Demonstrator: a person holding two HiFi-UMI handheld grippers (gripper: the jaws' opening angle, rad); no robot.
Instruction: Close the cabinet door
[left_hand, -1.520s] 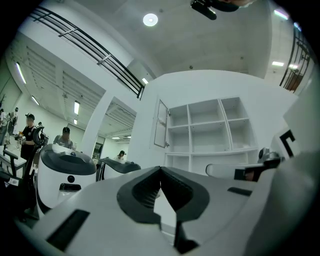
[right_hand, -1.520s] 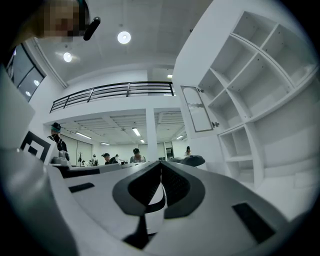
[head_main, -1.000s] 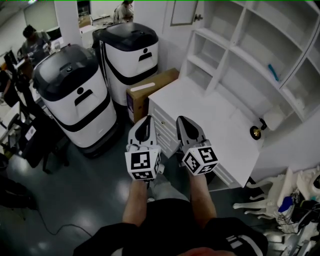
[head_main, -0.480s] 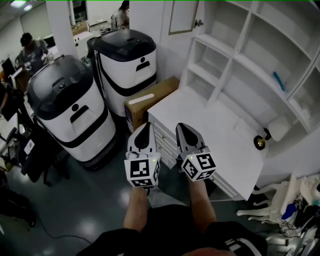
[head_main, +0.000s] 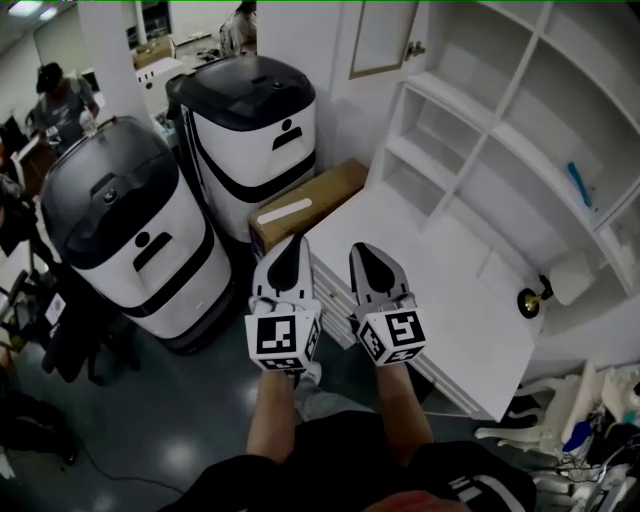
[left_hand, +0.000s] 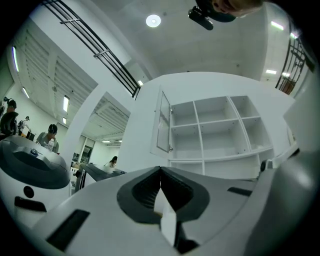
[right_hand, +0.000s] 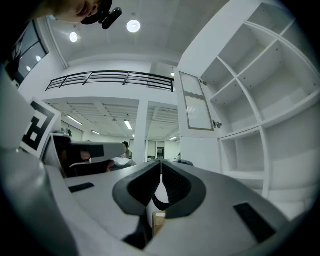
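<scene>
1. While both grippers are held side by side above the floor in the head view, the left gripper (head_main: 292, 250) and the right gripper (head_main: 363, 252) each have their jaws together, empty. Ahead is a white counter (head_main: 455, 262) below a white shelf unit (head_main: 520, 130). The cabinet door (head_main: 384, 38) stands swung open at the unit's far left end, well apart from both grippers. A cardboard box (head_main: 305, 203) sits beside the counter.
2. In the left gripper view the jaws meet with nothing between them. The cabinet door (left_hand: 164, 121) hangs open left of the shelves.
3. In the right gripper view the jaws are likewise together and empty, and the cabinet door (right_hand: 196, 107) stands open beyond them.
</scene>
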